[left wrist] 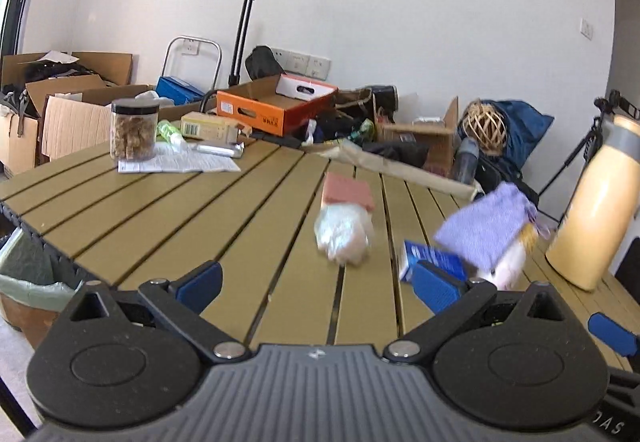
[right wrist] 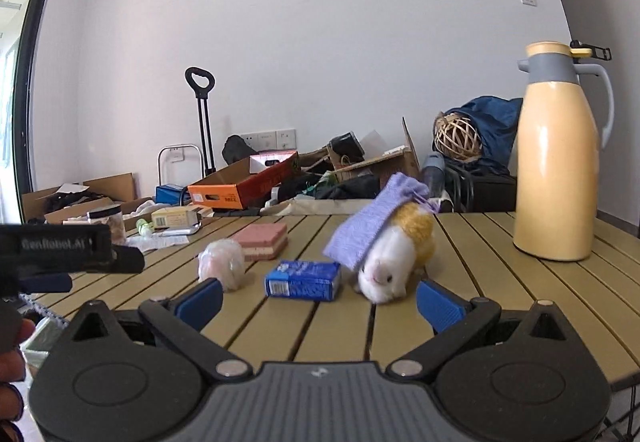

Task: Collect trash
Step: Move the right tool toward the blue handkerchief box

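Two grippers are seen over a slatted table [right wrist: 480,282], each with its blue-padded fingers spread wide and nothing between them.

At the far left of the table, one clear jar [left wrist: 133,130] of brown pieces stands upright on a printed sheet of paper [left wrist: 180,162], with a small carton [left wrist: 208,126] lying just behind it. The left gripper [left wrist: 316,282] is held above the near edge, and a lined bin [left wrist: 28,290] is visible below the table's left corner.

Toward the middle, one crumpled clear plastic wad [right wrist: 222,264] lies on the slats; it is roundish, so no long axis can be told. One pink sponge block [right wrist: 264,240] lies flat just behind it, touching or nearly so. To the right, one blue box [right wrist: 303,280] lies on its side, its long axis running left to right across the slats, its barcoded end to the left. It sits ahead of the right gripper [right wrist: 320,304].

Beside the box, one white-and-yellow plush toy [right wrist: 396,254] is seen facing the camera, a purple cloth [right wrist: 368,226] draped over it. One tall yellow thermos jug [right wrist: 556,170] stands upright at the far right.
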The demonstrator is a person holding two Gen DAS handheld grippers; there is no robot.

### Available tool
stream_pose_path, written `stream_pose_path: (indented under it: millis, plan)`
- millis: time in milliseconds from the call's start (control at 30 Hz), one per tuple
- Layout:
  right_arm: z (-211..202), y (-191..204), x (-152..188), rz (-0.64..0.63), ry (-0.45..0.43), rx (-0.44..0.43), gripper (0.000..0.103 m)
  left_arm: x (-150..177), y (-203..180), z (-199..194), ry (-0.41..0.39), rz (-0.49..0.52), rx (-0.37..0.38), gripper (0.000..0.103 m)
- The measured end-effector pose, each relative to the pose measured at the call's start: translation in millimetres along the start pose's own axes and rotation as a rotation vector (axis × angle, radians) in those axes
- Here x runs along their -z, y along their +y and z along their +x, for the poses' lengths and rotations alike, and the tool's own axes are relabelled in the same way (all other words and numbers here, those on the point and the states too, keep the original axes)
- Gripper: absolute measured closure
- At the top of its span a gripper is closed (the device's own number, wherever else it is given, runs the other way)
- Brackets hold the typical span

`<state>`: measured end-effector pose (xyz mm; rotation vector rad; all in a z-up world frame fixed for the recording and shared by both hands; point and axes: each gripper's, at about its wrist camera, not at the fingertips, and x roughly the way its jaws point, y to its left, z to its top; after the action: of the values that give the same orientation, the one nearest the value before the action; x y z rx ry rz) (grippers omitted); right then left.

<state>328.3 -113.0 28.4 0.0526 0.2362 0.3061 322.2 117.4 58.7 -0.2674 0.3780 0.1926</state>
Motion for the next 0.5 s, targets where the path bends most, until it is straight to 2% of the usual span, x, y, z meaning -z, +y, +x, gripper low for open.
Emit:
stream_pose_path:
  millis: [333, 500]
  plan:
    - [53.7, 10.6, -20.0, 0.024, -0.007, -0.030, 0.000, -30.2, 5.9, 36.0, -0.024, -0.014, -0.055, 0.000]
    - [82.0, 15.8, -23.4, 0.069, 0.026, -0.038, 0.000, -44.7, 12.5, 54.0, -0.028, -0.019, -0.084, 0.000]
